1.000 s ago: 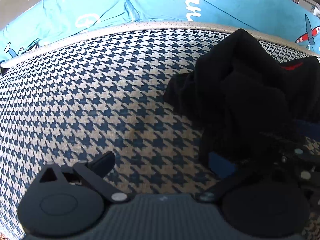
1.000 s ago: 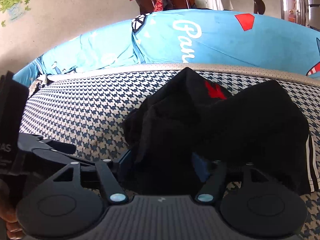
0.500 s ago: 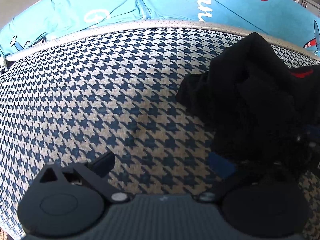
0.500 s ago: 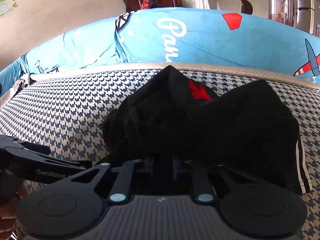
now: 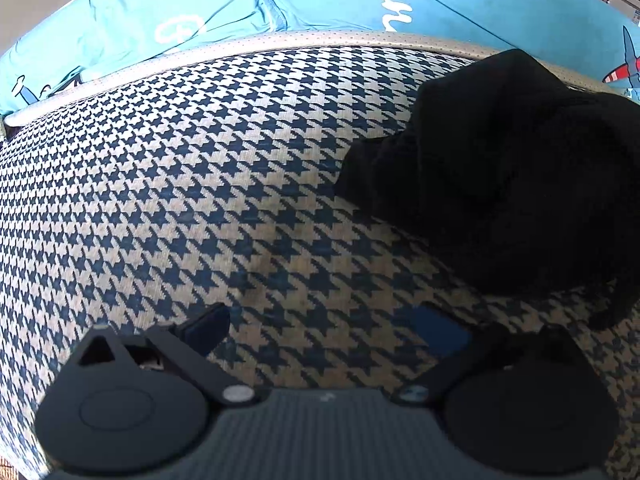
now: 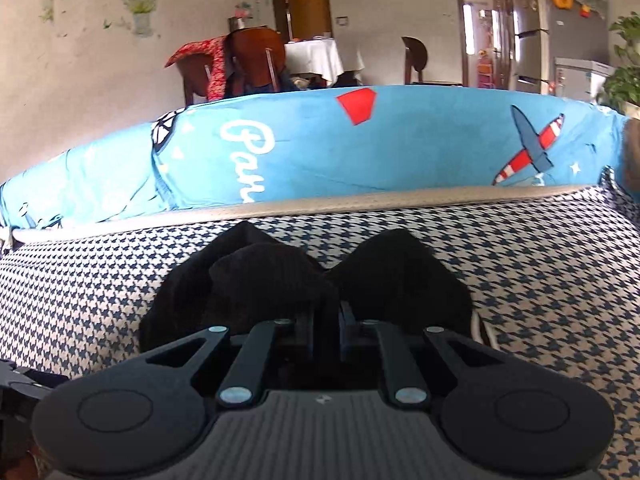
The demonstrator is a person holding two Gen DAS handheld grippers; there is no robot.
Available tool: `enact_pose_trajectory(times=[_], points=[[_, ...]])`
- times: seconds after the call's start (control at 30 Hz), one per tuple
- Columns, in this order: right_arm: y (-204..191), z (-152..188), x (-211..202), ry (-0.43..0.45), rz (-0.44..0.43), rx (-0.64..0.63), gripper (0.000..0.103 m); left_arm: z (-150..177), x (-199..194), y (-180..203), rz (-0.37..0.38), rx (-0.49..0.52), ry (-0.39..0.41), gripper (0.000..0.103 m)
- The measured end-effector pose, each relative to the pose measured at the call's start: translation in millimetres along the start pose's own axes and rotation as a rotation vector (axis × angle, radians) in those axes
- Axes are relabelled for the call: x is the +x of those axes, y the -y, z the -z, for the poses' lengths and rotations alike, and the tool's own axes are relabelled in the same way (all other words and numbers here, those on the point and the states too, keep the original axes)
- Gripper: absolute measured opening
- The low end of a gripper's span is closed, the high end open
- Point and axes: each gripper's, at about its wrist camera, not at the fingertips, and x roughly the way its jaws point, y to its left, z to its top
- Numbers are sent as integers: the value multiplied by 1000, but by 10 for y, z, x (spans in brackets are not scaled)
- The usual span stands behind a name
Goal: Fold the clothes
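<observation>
A crumpled black knitted garment (image 6: 304, 280) lay bunched on a blue-and-cream houndstooth seat cushion (image 5: 180, 168), towards the cushion's far right as seen from the left wrist, where it showed as a dark heap (image 5: 508, 184) close to the pale perforated piping (image 5: 320, 40) along the back edge. The right gripper (image 6: 325, 316) had its two fingers drawn almost together, pinching a fold of the black fabric, which rose in two humps on either side of them. A thin white stripe (image 6: 476, 326) showed at the garment's right edge. The left gripper (image 5: 324, 328) stood wide open over bare houndstooth, holding nothing, its blue-padded fingers (image 5: 440, 328) well apart and the right-hand one just short of the garment's hem. Behind the seat ran a bright turquoise cushion cover (image 6: 360, 152) printed with white lettering, a red shape and a striped aeroplane. Beyond it stood wooden dining chairs (image 6: 252, 60), one draped in red cloth, beside a white-clothed table (image 6: 316, 56).
</observation>
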Motion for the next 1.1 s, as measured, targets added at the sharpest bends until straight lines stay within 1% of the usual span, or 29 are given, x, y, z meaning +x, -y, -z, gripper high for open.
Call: enact_pose_trajectory(times=[0.2,0.3,0.37,0.43,0.5,0.6,0.77,0.87,1.1], points=[[193,-13,-105,-6,35,24,12,-18,27,90,9,9,7,103],[262,-8,-153,-18,13,45,13,-33,60,171,9,11,15,103],[298,-9,-190,-20,-5,59,20,-61,102,202,8,11,31,103],[312,-25,-265,14,-16,66,26,-78,119,232,5,8,49,103],[315,-51,-331,52,-30,72,30,-99,121,229,1,4,65,103],[289,-80,-379,89,-53,79,31,-122,104,216,-9,-5,75,103],[188,-115,-353,106,-93,73,32,-105,71,124,-22,-14,73,103],[106,-140,-299,107,-118,66,32,-113,82,132,-25,-13,73,103],[-73,-148,-117,81,-137,46,33,-87,29,105,-29,-17,69,103]])
